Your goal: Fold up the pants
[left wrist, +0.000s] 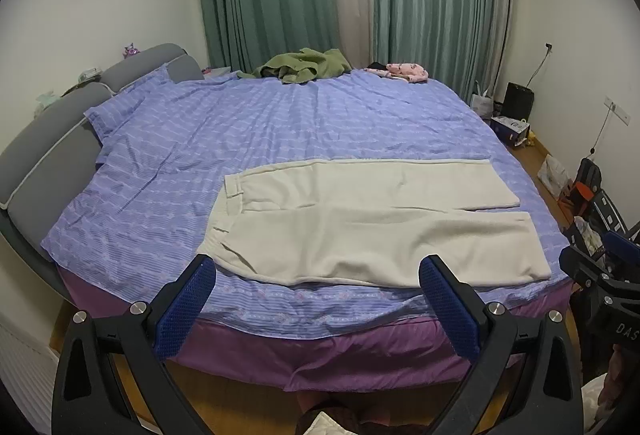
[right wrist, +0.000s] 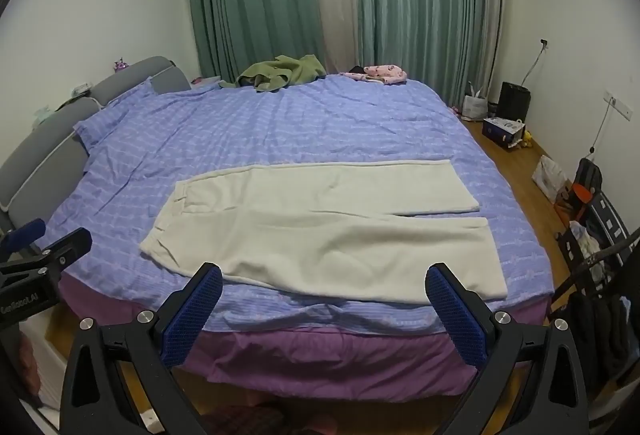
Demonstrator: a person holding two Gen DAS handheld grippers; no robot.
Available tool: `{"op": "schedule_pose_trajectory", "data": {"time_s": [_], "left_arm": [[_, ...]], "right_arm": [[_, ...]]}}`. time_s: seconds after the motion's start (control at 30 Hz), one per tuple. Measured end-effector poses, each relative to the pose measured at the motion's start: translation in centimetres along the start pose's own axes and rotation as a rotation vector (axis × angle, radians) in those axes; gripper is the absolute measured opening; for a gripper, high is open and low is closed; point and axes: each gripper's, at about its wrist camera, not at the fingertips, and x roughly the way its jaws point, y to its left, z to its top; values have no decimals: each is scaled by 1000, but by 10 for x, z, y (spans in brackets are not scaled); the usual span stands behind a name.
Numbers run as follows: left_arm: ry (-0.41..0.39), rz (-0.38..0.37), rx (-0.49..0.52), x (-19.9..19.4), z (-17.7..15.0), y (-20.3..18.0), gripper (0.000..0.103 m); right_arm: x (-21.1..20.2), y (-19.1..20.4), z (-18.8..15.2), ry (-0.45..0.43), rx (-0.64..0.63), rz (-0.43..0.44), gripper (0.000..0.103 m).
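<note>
Lying flat: pants (left wrist: 360, 227); green garment (left wrist: 304, 65), pink garment (left wrist: 404, 70) well apart.

We see a bed (left wrist: 168, 139) with a blue striped cover; on it lie cream pants (left wrist: 360, 227) spread flat, a green garment (left wrist: 308, 65) and pink clothing (left wrist: 404, 71).

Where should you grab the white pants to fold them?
Probably at the two ends of the near edge: the waistband corner on the left for the left hand-held gripper, the near leg's hem corner on the right for the right hand-held gripper. The pants lie flat, sideways, legs side by side, so come in low from the near bed edge.
</note>
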Motion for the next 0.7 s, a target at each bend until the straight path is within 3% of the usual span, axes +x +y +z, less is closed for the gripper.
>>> {"op": "schedule_pose_trajectory", "data": {"time_s": [0.7], "left_arm": [[-24, 14, -4, -1, 2, 2, 103]], "right_arm": [[0, 7, 6, -9, -3, -2, 103]]}}
